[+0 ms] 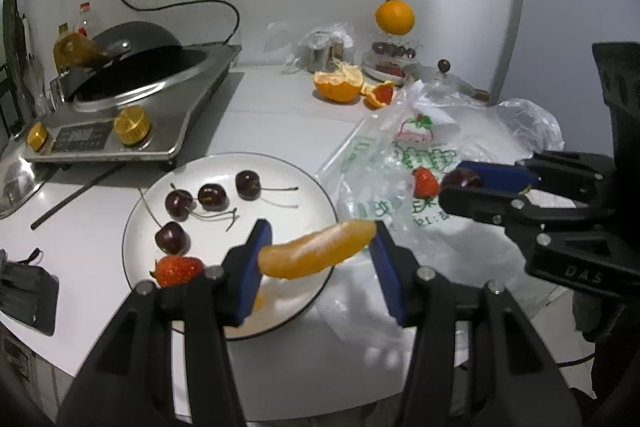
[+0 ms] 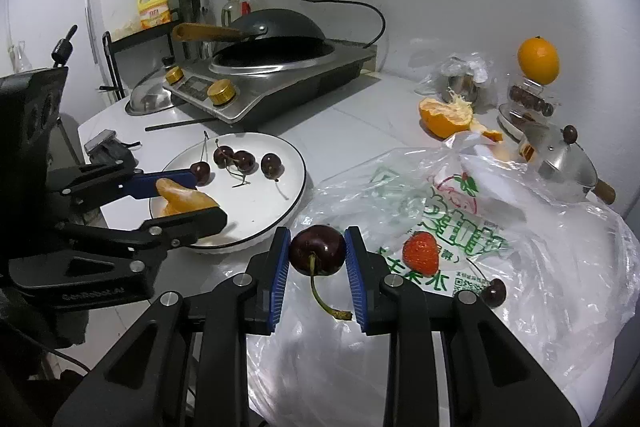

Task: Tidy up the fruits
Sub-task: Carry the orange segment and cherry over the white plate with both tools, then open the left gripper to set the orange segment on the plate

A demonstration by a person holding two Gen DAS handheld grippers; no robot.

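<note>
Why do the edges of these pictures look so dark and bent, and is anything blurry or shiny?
Both views are fisheye: black corners, walls bowing outward. In the left wrist view the orange segment held by the left gripper looks soft. In the right wrist view the cherry in the right gripper is sharp with small highlights, and the plastic bag glares white.

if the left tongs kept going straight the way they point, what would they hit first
Probably the white plate: the left tongs, holding an orange segment, angle down over its near edge, though depth is unclear.
</note>
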